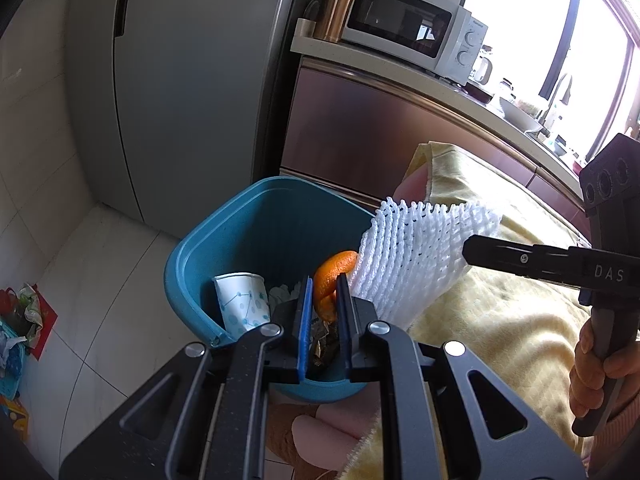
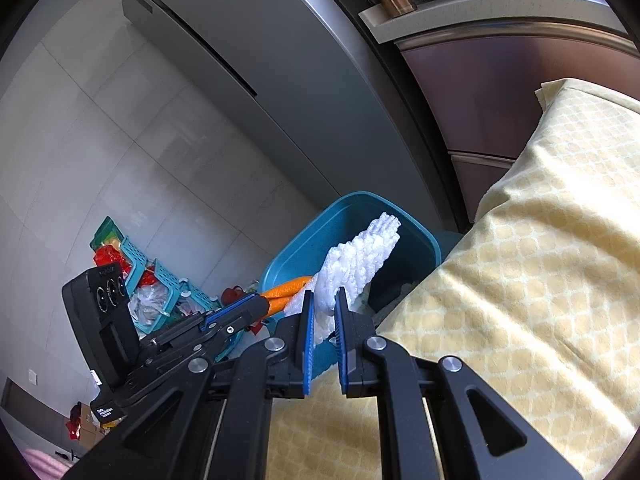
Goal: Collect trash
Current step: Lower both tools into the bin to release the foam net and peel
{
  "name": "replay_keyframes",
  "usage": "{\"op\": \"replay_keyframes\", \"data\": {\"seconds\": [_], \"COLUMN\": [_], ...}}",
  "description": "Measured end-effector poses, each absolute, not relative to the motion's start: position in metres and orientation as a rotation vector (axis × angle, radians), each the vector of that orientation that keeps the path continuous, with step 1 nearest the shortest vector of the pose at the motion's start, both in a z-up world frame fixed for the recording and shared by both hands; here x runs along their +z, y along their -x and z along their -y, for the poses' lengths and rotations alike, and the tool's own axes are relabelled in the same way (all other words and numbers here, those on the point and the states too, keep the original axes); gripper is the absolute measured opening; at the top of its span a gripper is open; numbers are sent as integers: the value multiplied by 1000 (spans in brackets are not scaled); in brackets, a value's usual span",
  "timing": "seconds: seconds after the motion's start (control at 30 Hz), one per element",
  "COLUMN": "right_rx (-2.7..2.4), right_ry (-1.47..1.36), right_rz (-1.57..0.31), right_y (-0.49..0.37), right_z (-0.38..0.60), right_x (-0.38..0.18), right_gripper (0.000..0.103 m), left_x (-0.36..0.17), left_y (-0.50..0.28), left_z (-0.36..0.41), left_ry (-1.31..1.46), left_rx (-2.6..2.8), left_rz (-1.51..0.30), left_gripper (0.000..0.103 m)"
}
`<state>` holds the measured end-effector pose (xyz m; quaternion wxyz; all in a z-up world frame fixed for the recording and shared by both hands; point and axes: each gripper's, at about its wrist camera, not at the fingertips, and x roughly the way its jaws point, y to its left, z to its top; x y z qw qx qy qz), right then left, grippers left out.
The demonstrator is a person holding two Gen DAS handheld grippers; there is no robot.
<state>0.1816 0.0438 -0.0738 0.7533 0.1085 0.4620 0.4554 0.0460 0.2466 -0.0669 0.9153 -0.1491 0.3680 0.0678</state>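
Note:
A blue trash bin (image 1: 240, 232) stands on the floor beside the table edge; it also shows in the right wrist view as the blue bin (image 2: 304, 248). Inside lie a white paper cup with blue dots (image 1: 242, 300) and crumpled scraps. My left gripper (image 1: 325, 284) is shut on an orange peel (image 1: 332, 276), held above the bin's mouth. My right gripper (image 2: 325, 300) is shut on a white foam fruit net (image 2: 356, 264), which hangs over the bin rim. The same net (image 1: 416, 256) shows in the left wrist view, right of the peel (image 2: 284, 292).
A yellow patterned tablecloth (image 2: 520, 280) covers the table at right. A grey fridge (image 1: 180, 80) rises behind the bin. A microwave (image 1: 416, 28) and a copper tumbler (image 1: 338, 4) sit on the counter. Teal baskets with clutter (image 2: 160, 280) lie on the tiled floor. A hand (image 1: 600, 372) grips the right tool.

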Motion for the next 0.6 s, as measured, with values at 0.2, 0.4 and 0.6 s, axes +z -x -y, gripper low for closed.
{"op": "replay_keyframes", "data": {"seconds": [0.2, 0.4, 0.6], "right_rx": [988, 971, 943], "right_ry": [-221, -184, -141], "right_rz": [-1024, -1034, -1050], "right_y": [-186, -190, -191], "right_z": [-55, -71, -86], "right_x": [-78, -80, -85], "right_gripper": [9, 11, 14], "left_x": [-72, -77, -86], "left_y": [-50, -58, -70], "left_z": [-248, -246, -247], "left_ry": [309, 305, 321], "left_rx": [151, 166, 177], "left_rz": [-769, -783, -800], "left_gripper": [12, 13, 14]}}
